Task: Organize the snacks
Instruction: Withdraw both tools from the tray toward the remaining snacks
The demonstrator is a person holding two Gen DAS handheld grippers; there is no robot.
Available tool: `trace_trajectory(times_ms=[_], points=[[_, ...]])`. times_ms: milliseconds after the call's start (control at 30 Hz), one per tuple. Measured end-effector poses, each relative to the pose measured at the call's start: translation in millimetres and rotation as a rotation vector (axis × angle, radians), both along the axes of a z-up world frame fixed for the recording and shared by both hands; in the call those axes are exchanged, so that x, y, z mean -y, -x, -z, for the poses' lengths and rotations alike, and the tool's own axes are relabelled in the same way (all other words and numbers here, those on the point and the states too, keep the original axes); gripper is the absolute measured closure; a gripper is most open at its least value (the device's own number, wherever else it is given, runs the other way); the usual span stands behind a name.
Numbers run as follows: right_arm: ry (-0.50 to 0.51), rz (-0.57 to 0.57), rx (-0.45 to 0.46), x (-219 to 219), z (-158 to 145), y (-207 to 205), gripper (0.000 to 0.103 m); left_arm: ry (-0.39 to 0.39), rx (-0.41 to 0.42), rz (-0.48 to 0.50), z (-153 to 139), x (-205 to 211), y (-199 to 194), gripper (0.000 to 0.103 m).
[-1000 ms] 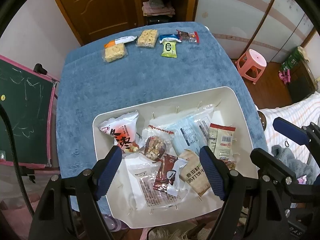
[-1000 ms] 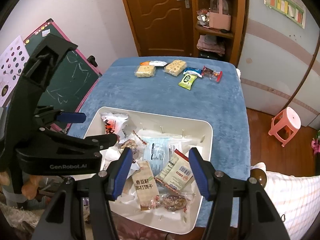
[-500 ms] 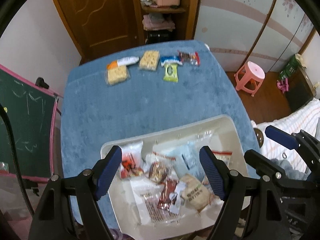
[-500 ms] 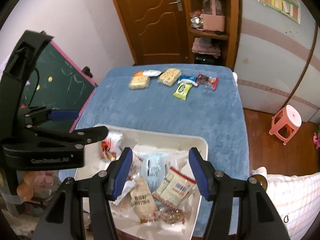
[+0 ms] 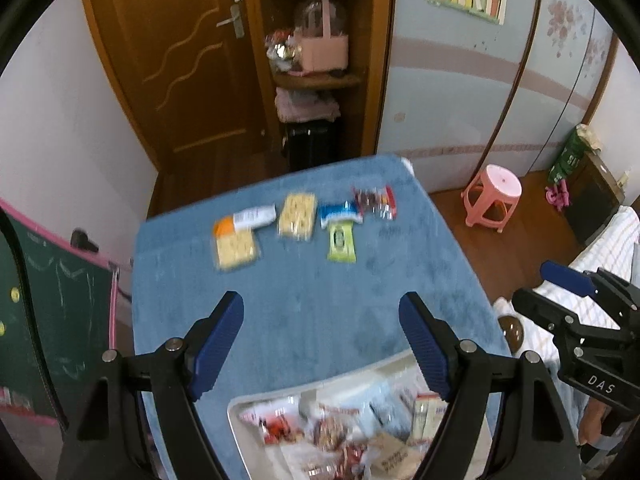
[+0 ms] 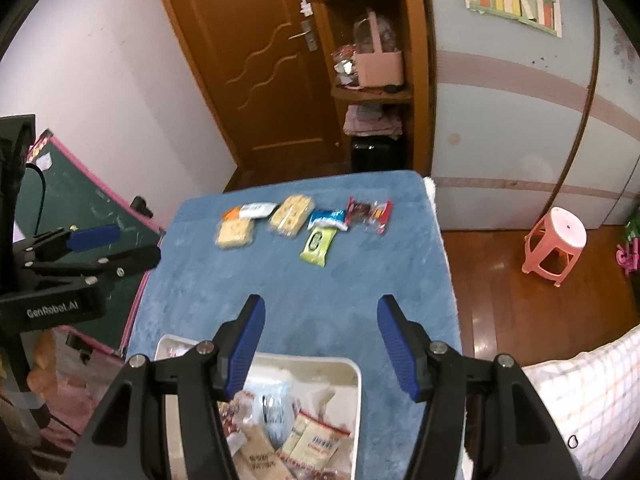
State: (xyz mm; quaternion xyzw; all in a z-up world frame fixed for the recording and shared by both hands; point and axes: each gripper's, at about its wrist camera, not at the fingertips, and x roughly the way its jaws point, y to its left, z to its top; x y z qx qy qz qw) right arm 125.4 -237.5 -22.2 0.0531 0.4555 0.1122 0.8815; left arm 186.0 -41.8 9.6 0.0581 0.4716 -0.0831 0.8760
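A white tray (image 5: pixel 240 404) full of wrapped snacks sits at the near edge of the blue-covered table (image 5: pixel 312 304); it also shows in the right wrist view (image 6: pixel 352 376). Several snacks lie in a row at the far end: a yellow cracker pack (image 5: pixel 236 250), a second cracker pack (image 5: pixel 297 216), a green packet (image 5: pixel 341 242), a blue-white packet (image 5: pixel 340 213) and a red packet (image 5: pixel 376 202). My left gripper (image 5: pixel 321 340) is open and empty above the tray's far rim. My right gripper (image 6: pixel 320 344) is open and empty, likewise raised above the tray.
A green chalkboard with a pink frame (image 5: pixel 52 292) stands left of the table. A pink stool (image 5: pixel 494 194) stands on the wood floor to the right. A wooden door and shelf unit are behind the table. A bed edge (image 6: pixel 580 392) lies at the right.
Both grippers have lifted and tilted up away from the tray; the tray has slid to the bottom of both views and the far row of snacks is nearer the centre. Both stay open.
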Motion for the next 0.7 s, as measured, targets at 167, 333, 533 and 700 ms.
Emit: trace_trajectory(times_ms=[167,333,533,700], points=[[-0.005,0.018,0.008,5.8,-6.6,-25.4,0.044,0.008,0.053,0.021,-14.6,3.0,-28.0,0.024],[0.012,0.031,0.004,10.5,-9.1,-48.0,0.044,0.012,0.077,0.038,-17.0,6.6,-52.9,0.024],[0.051,0.045,0.012,18.3,-11.7,-69.4,0.044,0.020,0.080,0.021,-9.6,4.9,-84.6,0.024],[0.075,0.049,-0.002,21.0,-7.6,-95.9,0.044,0.047,0.047,-0.010,4.0,-1.8,-113.1,0.024]])
